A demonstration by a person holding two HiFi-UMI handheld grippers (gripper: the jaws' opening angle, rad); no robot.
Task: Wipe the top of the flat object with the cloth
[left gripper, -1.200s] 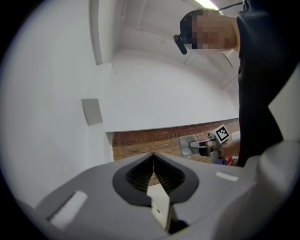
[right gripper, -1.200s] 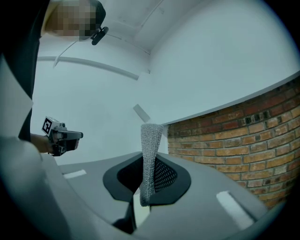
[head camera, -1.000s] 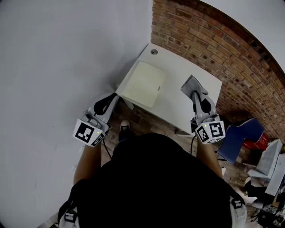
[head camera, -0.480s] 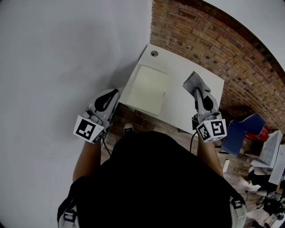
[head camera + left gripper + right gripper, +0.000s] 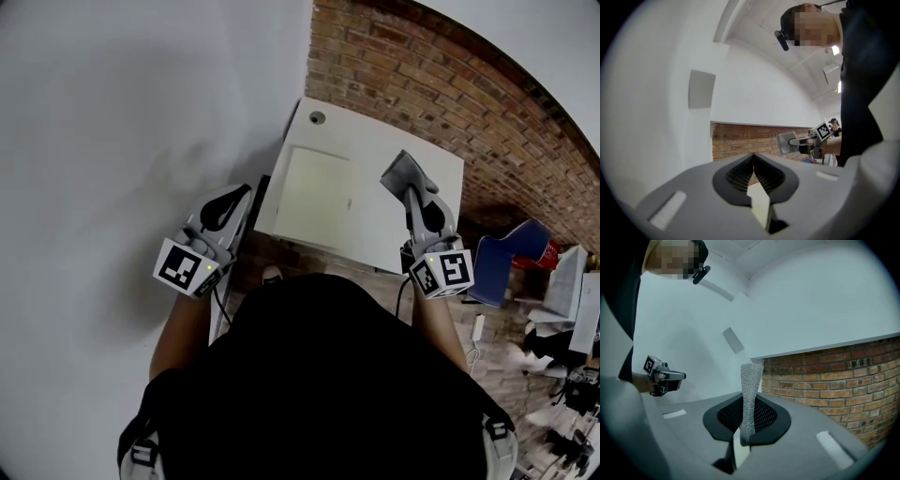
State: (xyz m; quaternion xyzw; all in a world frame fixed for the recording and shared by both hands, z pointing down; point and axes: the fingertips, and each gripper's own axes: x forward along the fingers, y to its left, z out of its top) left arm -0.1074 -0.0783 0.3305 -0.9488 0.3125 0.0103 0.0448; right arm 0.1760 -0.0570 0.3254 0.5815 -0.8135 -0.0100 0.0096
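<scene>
The table (image 5: 375,150) stands in a corner, with a white wall (image 5: 141,112) along its left edge and a brick wall (image 5: 450,94) behind its far edge; the near edge is open toward me. A blue chair (image 5: 511,251) stands off the right edge. The pale flat object (image 5: 319,197) lies on the table's left half. My left gripper (image 5: 246,190) hangs beside the left edge, jaws pressed together on nothing. My right gripper (image 5: 412,194) is above the table's right half, jaws clenched on the grey cloth (image 5: 401,172), which is right of the flat object.

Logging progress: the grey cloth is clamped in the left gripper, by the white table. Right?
No. The right gripper clamps the grey cloth by the white table; the right gripper view shows it. The left gripper is shut, empty.
</scene>
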